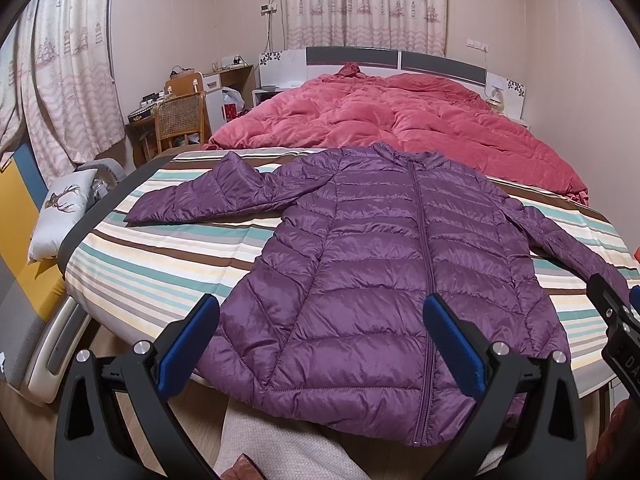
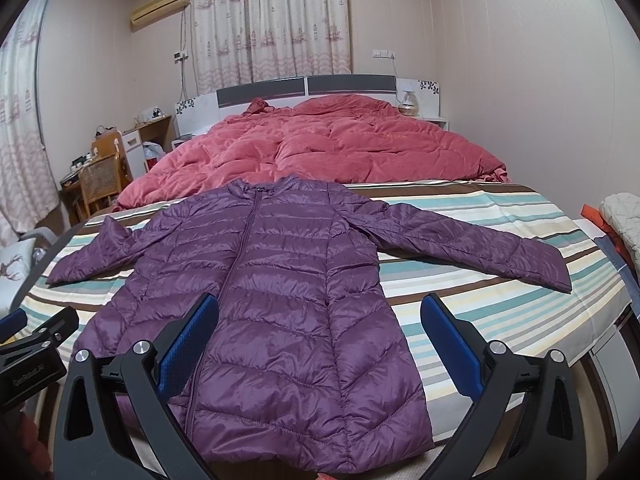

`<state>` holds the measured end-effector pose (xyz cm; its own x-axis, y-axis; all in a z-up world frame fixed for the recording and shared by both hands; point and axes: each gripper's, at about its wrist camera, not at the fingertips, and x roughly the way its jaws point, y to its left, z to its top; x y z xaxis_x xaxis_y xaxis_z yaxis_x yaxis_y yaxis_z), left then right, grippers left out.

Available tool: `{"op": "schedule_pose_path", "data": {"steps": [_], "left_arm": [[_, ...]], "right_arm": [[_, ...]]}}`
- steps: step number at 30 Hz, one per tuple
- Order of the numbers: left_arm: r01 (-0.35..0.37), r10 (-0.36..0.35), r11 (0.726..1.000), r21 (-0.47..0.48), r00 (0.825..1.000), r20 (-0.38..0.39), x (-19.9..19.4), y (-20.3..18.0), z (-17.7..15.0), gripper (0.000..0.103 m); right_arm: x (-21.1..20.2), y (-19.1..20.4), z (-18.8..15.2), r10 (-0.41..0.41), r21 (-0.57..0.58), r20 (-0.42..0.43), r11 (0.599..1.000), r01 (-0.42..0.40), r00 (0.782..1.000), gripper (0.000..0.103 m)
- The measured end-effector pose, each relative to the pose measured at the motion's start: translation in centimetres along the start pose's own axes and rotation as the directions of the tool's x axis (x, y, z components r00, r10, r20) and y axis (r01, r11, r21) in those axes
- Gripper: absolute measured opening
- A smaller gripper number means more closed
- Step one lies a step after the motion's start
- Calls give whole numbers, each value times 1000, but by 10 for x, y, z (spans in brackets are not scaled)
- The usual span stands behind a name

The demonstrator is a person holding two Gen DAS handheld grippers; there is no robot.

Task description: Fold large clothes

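A purple quilted down jacket (image 1: 372,264) lies flat and zipped, front up, on the striped sheet (image 1: 160,256) at the foot of the bed; it also shows in the right wrist view (image 2: 280,288). Both sleeves are spread out to the sides. Its left sleeve (image 1: 192,196) is bent near the shoulder. Its right sleeve (image 2: 480,244) lies straight. My left gripper (image 1: 320,312) is open and empty, above the jacket's lower left part. My right gripper (image 2: 320,312) is open and empty, above the jacket's lower right part. Each gripper shows at the edge of the other's view.
A red duvet (image 1: 380,116) covers the far half of the bed. A wicker chair (image 1: 180,120) and a cluttered desk stand at the left. A deer cushion (image 1: 60,212) lies left of the bed. Folded clothes (image 2: 624,220) sit at the bed's right edge.
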<state>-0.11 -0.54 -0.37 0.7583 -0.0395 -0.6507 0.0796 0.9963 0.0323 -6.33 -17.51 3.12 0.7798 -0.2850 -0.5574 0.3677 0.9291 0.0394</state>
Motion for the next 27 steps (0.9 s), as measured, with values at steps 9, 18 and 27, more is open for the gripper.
{"op": "schedule_pose_path", "data": {"steps": [9, 18, 27], "left_arm": [[6, -6, 1000, 2, 1000, 1, 0, 1, 0, 101], [16, -16, 1000, 0, 1000, -7, 3, 0, -1, 101], [-30, 30, 999, 32, 1000, -8, 33, 1, 1, 101]], "right_arm": [[1, 1, -1, -1, 2, -2, 1000, 1, 1000, 100], [4, -2, -2, 1, 8, -10, 1000, -1, 1000, 100], [37, -34, -1, -12, 71, -56, 997, 16, 998, 100]]}}
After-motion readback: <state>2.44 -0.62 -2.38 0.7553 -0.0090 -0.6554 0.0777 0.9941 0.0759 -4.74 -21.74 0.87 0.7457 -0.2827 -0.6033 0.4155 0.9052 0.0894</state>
